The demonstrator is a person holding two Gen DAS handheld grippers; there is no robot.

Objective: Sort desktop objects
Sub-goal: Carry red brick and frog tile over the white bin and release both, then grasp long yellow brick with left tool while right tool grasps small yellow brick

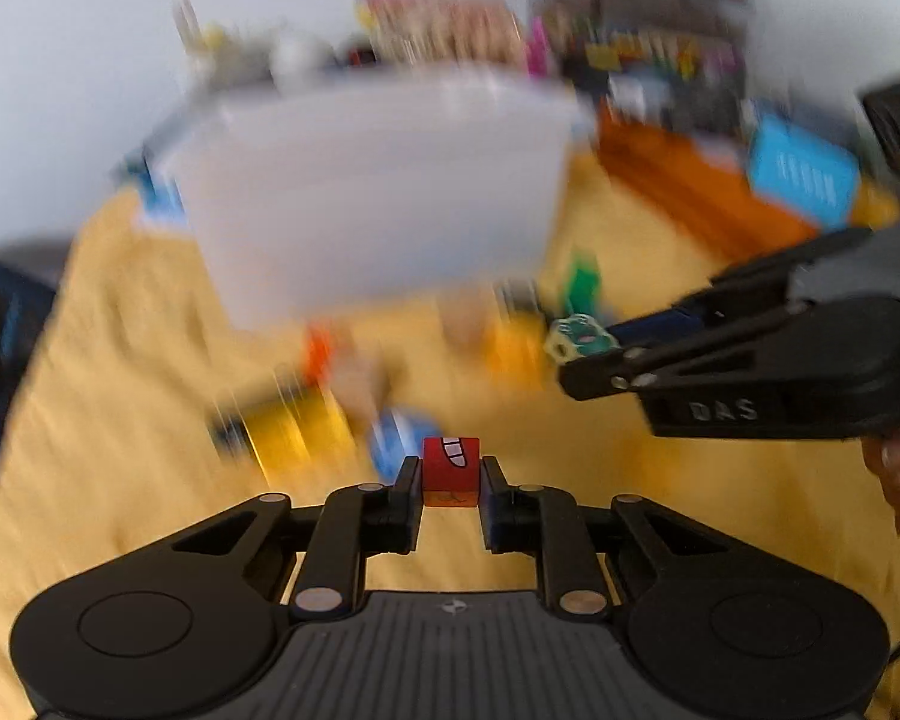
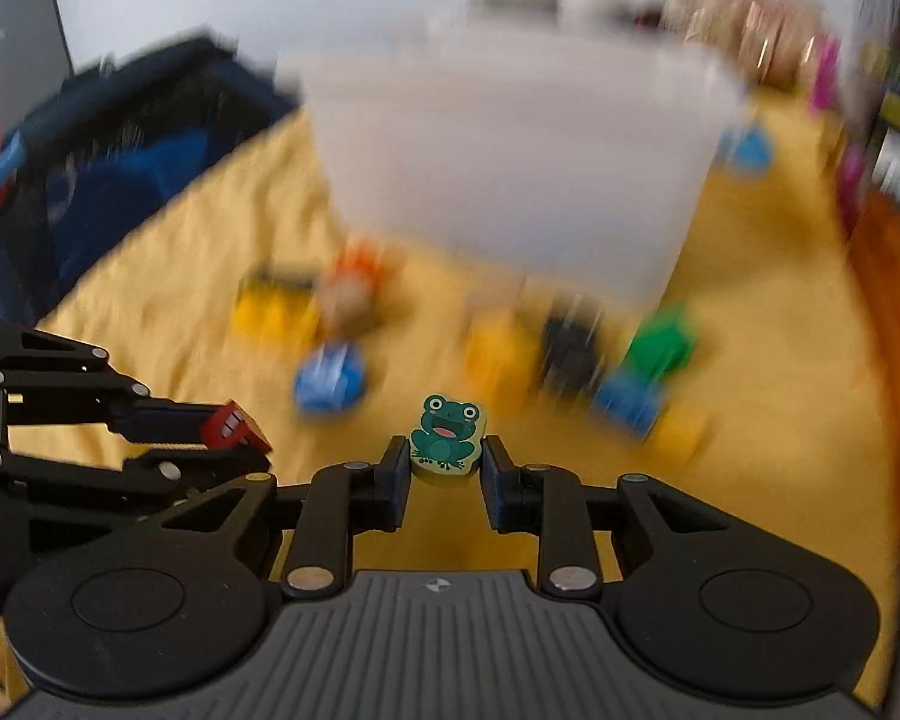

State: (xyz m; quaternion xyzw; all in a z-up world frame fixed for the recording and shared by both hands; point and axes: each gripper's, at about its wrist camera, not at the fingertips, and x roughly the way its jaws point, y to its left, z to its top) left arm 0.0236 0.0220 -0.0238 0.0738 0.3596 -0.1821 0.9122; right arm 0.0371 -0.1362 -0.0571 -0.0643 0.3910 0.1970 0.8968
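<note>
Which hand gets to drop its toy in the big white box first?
Probably either: neither is clearly ahead. The left gripper is shut on the red block and the right gripper on the frog piece. Each faces the white bin, and blur hides which is nearer.

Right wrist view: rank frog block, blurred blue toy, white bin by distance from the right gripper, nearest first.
1. Frog block: clamped in the right gripper.
2. Blurred blue toy: ahead-left on the yellow cloth.
3. White bin: farthest, behind the scattered toys.

Home playroom: yellow cloth [image 1: 120, 360], toy clutter [image 2: 330, 381].
</note>
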